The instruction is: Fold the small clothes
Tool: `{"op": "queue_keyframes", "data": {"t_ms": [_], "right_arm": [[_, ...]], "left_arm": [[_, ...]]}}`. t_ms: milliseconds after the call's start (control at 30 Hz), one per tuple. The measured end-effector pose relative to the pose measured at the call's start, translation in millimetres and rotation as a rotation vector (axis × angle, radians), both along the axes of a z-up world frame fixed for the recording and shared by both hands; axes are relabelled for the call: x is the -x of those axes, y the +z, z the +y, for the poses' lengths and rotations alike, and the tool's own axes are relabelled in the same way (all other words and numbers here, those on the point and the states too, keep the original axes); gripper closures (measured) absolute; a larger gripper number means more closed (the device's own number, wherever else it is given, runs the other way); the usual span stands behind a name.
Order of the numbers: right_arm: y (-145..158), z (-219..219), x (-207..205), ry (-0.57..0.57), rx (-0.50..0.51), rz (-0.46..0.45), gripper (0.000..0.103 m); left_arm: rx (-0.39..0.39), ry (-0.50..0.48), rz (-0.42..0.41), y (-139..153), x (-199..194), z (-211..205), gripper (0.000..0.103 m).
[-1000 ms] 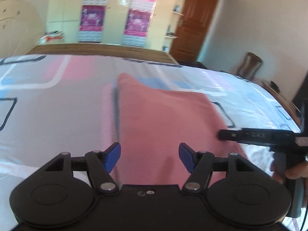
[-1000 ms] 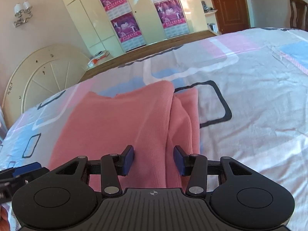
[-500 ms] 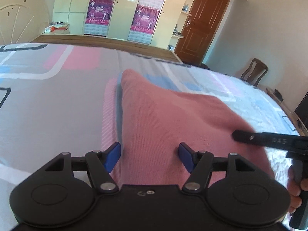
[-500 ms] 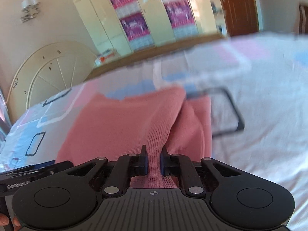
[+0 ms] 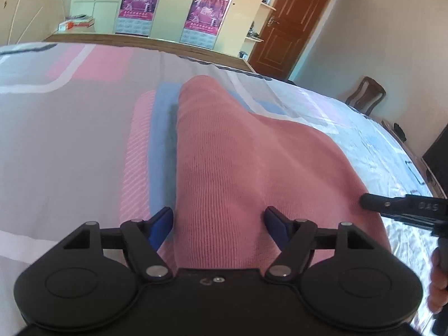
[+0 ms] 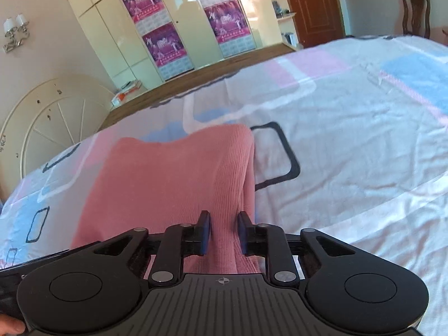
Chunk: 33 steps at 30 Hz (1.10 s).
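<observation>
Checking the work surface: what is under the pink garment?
The pink garment lies on a patterned bedsheet with pink, blue and grey blocks, visible all round it. The sheet directly beneath is covered, so anything there stays hidden.

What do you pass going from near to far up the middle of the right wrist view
right gripper → pink cloth → patterned bedsheet → wooden bed edge → cream wardrobe with purple posters.
</observation>
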State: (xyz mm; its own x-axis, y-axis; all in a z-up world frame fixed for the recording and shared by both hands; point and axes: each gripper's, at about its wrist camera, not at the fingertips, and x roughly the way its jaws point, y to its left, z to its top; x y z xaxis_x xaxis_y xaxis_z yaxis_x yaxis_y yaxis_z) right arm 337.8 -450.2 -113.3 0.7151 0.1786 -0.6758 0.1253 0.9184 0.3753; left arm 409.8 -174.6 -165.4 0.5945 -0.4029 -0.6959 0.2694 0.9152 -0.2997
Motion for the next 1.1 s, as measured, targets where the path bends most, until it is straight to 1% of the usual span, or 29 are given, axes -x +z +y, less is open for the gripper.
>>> {"op": "queue_keyframes", "data": {"t_ms": [100, 167, 233, 267, 300, 367, 400, 433, 467, 533, 567, 633, 700, 833, 900, 967, 1000, 1033, 1067, 1100], "right_arm": [[7.5, -8.3, 15.3, -0.023, -0.038, 0.017, 0.081], [8.9, -9.3, 28.8, -0.028, -0.046, 0.031, 0.081], [9.2, -4.7, 38.1, -0.018, -0.049, 0.05, 0.081], [6.5, -1.0, 40.8, -0.016, -0.034, 0.056, 0.081], [3.0, 1.8, 45.3, -0.022, 0.008, 0.063, 0.081], [-9.4, 5.4, 48.4, -0.046, 0.12, 0.099, 0.081], [-14.3, 1.8, 50.2, -0.078, 0.126, 0.112, 0.082], [-16.6, -3.3, 50.2, -0.111, 0.124, 0.145, 0.082], [-18.2, -7.3, 49.9, -0.119, 0.115, 0.164, 0.083], [-8.6, -13.1, 53.5, -0.119, 0.06, 0.131, 0.083], [-1.2, -13.4, 53.0, -0.12, 0.063, 0.104, 0.083], [15.3, -6.0, 46.8, -0.104, 0.099, 0.046, 0.083], [28.5, 3.2, 35.1, -0.08, 0.108, -0.006, 0.083], [42.1, 22.9, 0.5, -0.033, 0.124, -0.059, 0.083], [42.6, 31.0, -19.5, -0.018, 0.145, -0.066, 0.083], [37.4, 37.9, -41.4, -0.009, 0.164, -0.064, 0.083], [34.0, 40.4, -49.1, -0.007, 0.17, -0.06, 0.083], [30.0, 42.3, -57.1, -0.007, 0.18, -0.054, 0.083], [23.1, 41.2, -62.6, -0.008, 0.189, -0.05, 0.083], [14.0, 39.6, -68.8, -0.008, 0.206, -0.037, 0.083]], "left_arm": [[-0.007, -0.013, -0.007, 2.2, 6.4, 2.8, 0.033], [0.007, -0.012, 0.003, 1.4, 12.1, 5.9, 0.033], [0.002, -0.02, 0.006, -0.9, 16.5, 5.9, 0.034], [-0.005, -0.024, 0.005, -3.6, 18.1, 5.5, 0.034], [-0.008, -0.024, 0.01, -6.4, 18.6, 5.0, 0.034], [-0.001, -0.021, 0.021, -9.2, 18.6, 4.1, 0.034], [-0.007, -0.021, 0.02, -7.6, 18.7, 3.3, 0.034], [-0.01, -0.022, 0.017, -5.0, 18.1, 3.6, 0.035], [-0.006, -0.022, 0.012, -0.4, 18.5, 5.0, 0.035], [0.008, -0.02, -0.003, 8.5, 19.2, 7.6, 0.037], [0.011, -0.016, -0.018, 13.9, 18.5, 8.6, 0.037], [0.015, -0.015, -0.043, 23.9, 14.2, 7.6, 0.037], [0.026, -0.021, -0.059, 33.7, 5.1, 2.5, 0.039], [0.026, -0.028, -0.078, 43.2, -22.0, -16.2, 0.041], [0.001, -0.014, -0.077, 39.5, -39.0, -25.7, 0.042], [-0.023, 0.021, -0.067, 29.1, -53.1, -29.6, 0.042], [-0.048, 0.043, -0.059, 22.8, -60.1, -30.4, 0.042], [-0.062, 0.058, -0.043, 15.3, -67.2, -29.5, 0.04], [-0.059, 0.064, -0.019, 6.8, -72.3, -27.7, 0.039], [-0.06, 0.071, -0.008, 1.0, -74.2, -25.9, 0.035]]}}
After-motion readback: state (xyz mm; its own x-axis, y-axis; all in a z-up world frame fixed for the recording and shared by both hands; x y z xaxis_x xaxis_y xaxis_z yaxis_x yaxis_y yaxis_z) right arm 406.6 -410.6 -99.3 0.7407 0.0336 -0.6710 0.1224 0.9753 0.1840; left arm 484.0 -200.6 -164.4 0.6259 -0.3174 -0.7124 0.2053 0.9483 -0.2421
